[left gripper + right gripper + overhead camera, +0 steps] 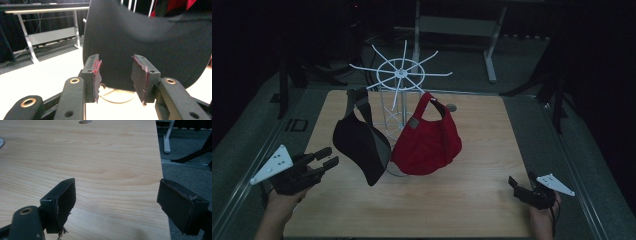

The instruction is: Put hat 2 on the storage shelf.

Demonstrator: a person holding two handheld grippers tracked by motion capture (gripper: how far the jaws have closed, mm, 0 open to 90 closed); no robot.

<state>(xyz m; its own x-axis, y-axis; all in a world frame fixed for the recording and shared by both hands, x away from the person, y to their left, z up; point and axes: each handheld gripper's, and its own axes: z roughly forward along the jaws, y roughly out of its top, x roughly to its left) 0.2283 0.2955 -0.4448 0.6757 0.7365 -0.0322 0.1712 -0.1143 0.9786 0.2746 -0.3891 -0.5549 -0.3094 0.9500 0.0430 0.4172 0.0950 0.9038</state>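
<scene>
A black cap (359, 142) (150, 37) hangs from the left side of a white wire rack (401, 74) with radiating spokes. A red cap (427, 137) (175, 5) hangs next to it on the right. My left gripper (332, 156) (116, 62) is at the table's front left, pointing at the black cap from a short way off. Its jaws stand apart, with nothing between the worn pads (96, 75). My right gripper (519, 179) (116, 187) rests low near the front right corner, jaws wide open over bare wood.
The wooden table (462, 200) (100, 150) has a small round hole (451, 107) (85, 122) behind the red cap. The rack's round base (117, 100) sits mid-table. A grey desk frame (492, 45) stands beyond, on dark carpet.
</scene>
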